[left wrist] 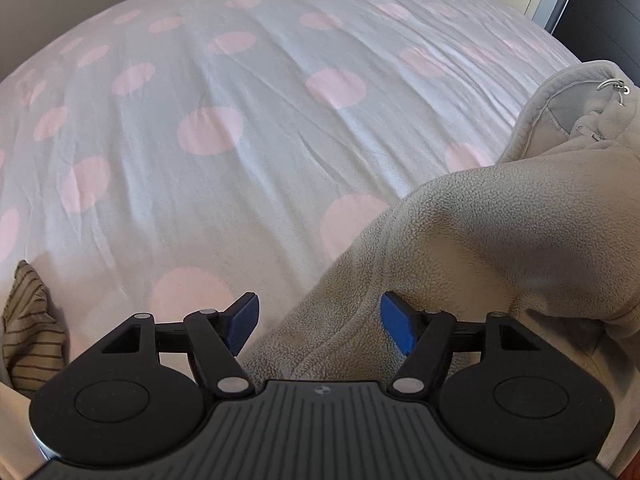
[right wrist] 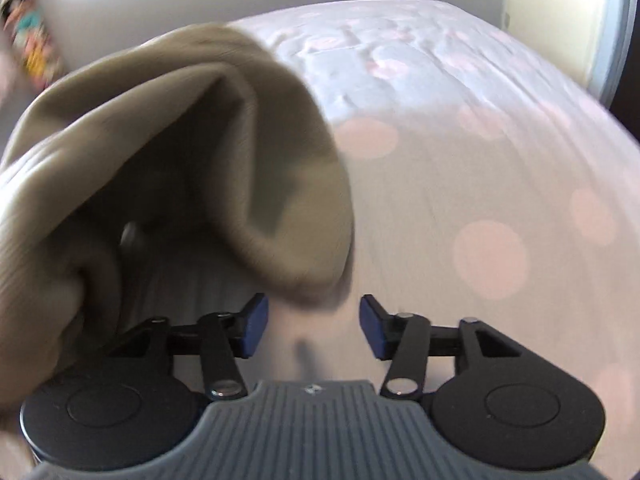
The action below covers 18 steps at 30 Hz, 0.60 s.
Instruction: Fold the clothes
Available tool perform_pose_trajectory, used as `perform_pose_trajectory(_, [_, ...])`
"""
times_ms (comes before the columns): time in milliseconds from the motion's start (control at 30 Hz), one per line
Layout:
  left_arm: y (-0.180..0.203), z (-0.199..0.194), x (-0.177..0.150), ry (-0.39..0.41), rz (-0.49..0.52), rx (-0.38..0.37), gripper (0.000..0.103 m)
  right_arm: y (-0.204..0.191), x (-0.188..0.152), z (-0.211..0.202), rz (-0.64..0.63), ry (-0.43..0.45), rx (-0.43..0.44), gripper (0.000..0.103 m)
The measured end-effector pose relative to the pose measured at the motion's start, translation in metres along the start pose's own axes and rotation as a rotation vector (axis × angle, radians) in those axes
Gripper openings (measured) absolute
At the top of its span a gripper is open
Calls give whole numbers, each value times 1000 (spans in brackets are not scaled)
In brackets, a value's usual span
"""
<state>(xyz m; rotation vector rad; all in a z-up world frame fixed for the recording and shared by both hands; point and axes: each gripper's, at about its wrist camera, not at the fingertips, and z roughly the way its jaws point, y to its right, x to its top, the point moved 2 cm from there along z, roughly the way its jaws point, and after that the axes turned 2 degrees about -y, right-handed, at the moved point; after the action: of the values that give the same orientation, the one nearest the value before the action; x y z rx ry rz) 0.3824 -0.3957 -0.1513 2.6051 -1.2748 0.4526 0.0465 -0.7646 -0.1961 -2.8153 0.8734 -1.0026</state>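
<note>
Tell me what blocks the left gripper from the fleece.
Nothing visible does. The left gripper is open, and the fleece already lies between its blue pads on the bedspread.

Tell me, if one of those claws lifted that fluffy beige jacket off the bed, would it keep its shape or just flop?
Probably flop. The fleece jacket already slumps in soft rounded folds on the dotted bedspread, so it would likely sag from wherever it is pinched. Its thick, fuzzy pile suggests good grip, not slippery. The zipper pull would likely dangle.
</note>
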Motion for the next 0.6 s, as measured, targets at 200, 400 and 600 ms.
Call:
perform_pose_trajectory(200, [13,13,2,-27,-17,-37,39,14,10,41,223,8,143,43])
perform_pose_trajectory(400, [37,5,0,-6,47,-19,5,1,36,24,154,45,117,19])
perform_pose_trajectory(600, [42,-18,-8,-3,44,-46,0,-37,109,-32,48,198,51,17])
